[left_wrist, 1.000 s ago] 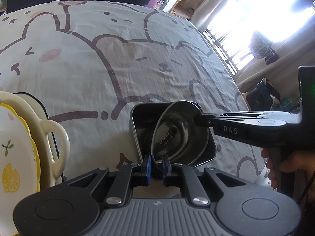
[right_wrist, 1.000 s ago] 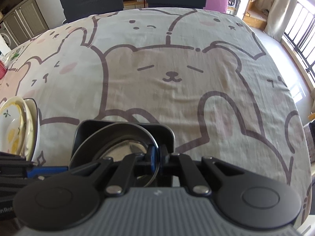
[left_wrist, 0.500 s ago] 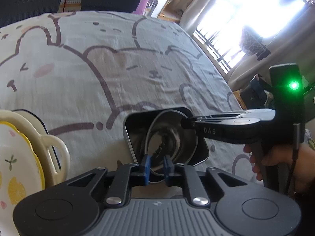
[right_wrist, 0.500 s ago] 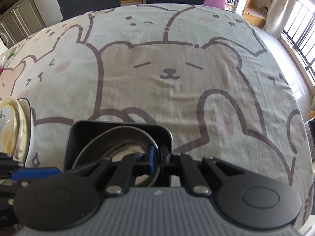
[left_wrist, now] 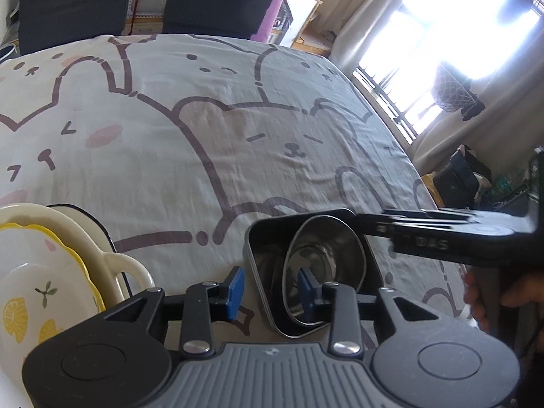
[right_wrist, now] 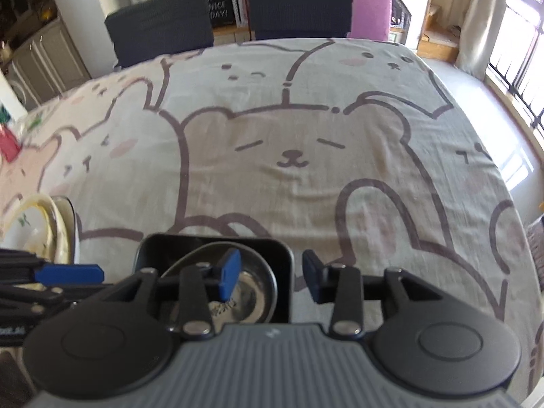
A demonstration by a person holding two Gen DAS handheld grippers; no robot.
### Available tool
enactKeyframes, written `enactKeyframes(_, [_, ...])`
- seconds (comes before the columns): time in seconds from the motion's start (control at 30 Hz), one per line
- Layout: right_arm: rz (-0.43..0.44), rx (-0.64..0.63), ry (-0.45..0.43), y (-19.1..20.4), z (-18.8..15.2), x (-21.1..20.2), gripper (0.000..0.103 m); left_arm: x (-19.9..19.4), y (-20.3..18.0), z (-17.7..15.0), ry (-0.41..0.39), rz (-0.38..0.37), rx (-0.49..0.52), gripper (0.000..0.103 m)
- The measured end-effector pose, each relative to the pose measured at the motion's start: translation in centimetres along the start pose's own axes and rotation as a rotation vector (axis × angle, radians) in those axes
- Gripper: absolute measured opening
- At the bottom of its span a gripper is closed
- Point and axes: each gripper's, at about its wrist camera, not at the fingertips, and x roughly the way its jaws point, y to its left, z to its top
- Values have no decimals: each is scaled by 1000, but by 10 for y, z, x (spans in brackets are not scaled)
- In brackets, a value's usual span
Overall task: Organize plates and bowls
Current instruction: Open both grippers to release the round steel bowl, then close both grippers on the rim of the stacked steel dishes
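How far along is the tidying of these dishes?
Done: the steel bowl sits inside the black square dish, and ceramic plates are stacked beside it. In hand: nothing; the left tool and right tool are opening off the bowl's rim. No loose dishes visible.

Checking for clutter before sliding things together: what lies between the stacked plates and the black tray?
Only bare tablecloth separates the stacked plates from the black tray, seen in the left wrist view.

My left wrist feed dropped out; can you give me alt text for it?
The left gripper, jaws opening, straddles the rims of a round steel bowl nested in a square black metal tray on a bear-print tablecloth. A lemon-patterned plate stack sits left.
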Motion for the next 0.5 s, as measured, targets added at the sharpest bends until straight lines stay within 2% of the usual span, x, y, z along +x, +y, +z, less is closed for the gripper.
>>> enactKeyframes(0.27, [39,37,-4,-24,-9,-10,49,4,0,2,3,28,6,35])
enactKeyframes(0.4, [48,12,21,-25,-14,-9,39,9,-3,2,14,50,24,34])
enactKeyframes(0.5, [46,-10,50,-23,-17,-4,38,12,-2,1,27,63,25,34])
